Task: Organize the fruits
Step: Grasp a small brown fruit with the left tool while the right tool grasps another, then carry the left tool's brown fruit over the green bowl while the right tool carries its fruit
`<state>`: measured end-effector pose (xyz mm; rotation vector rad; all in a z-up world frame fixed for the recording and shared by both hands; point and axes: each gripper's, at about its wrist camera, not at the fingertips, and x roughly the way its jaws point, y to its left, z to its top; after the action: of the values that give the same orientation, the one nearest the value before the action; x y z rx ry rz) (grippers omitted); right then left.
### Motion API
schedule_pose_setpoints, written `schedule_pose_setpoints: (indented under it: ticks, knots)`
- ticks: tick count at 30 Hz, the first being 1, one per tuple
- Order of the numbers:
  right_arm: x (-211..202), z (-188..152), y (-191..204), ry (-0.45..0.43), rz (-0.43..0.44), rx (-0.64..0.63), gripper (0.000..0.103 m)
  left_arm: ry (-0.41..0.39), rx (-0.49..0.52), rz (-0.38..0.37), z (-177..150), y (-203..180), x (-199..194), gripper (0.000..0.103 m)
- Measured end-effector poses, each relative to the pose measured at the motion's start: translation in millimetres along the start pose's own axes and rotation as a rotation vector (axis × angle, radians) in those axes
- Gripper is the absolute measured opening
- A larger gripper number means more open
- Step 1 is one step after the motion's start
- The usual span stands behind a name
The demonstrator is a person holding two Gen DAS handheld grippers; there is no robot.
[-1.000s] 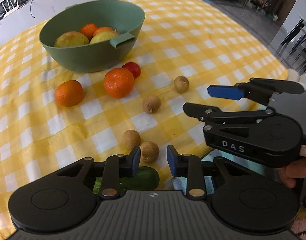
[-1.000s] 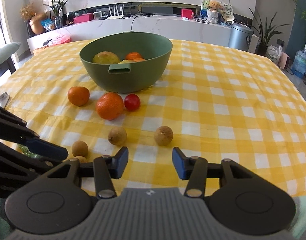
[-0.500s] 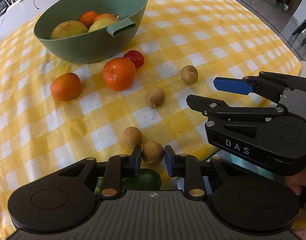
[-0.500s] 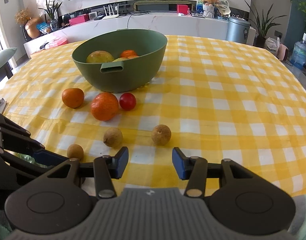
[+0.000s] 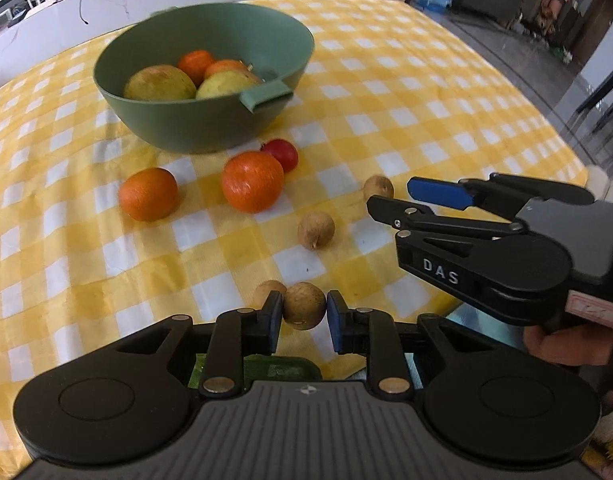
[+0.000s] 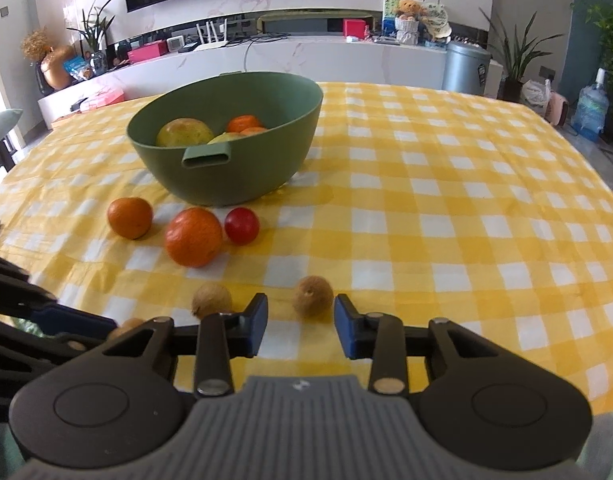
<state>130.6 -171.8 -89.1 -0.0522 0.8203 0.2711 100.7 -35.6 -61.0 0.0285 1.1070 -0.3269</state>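
Left tongs (image 5: 304, 316) have closed onto small brown fruit (image 5: 304, 306); right tongs (image 6: 300, 326) wide

A cucumber (image 5: 280, 366) lies mostly hidden behind the left hand-held gripper (image 5: 304, 316).

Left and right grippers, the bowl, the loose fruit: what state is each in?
Left gripper: shut on a small brown fruit.
Right gripper: open, holding nothing.
Green bowl: upright, partly filled with fruit.
Two oranges and a red fruit: loose on the tablecloth.
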Motion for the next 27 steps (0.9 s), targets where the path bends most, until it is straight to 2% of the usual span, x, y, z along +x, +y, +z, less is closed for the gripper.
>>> schedule_pose_setpoints:
  ticks: [4, 12, 18, 27]
  knots:
    - [7.6, 4.4, -1.3, 0.006, -0.009, 0.011, 0.033, -0.014, -0.021, 0.016, 3.3, 5.2, -3.9, 0.026]
    - [21.8, 7.6, -6.8, 0.056, -0.010, 0.053, 0.022, -0.035, -0.049, 0.021, 7.7, 10.9, -7.6, 0.026]
    - [19.9, 6.9, -6.7, 0.049, -0.007, 0.052, 0.020, -0.057, -0.089, 0.012, 7.4, 17.8, -14.8, 0.026]
    - [-2.4, 8.3, 0.2, -0.012, 0.037, 0.016, 0.020, -0.128, -0.164, 0.005, 14.2, 32.5, -35.7, 0.026]
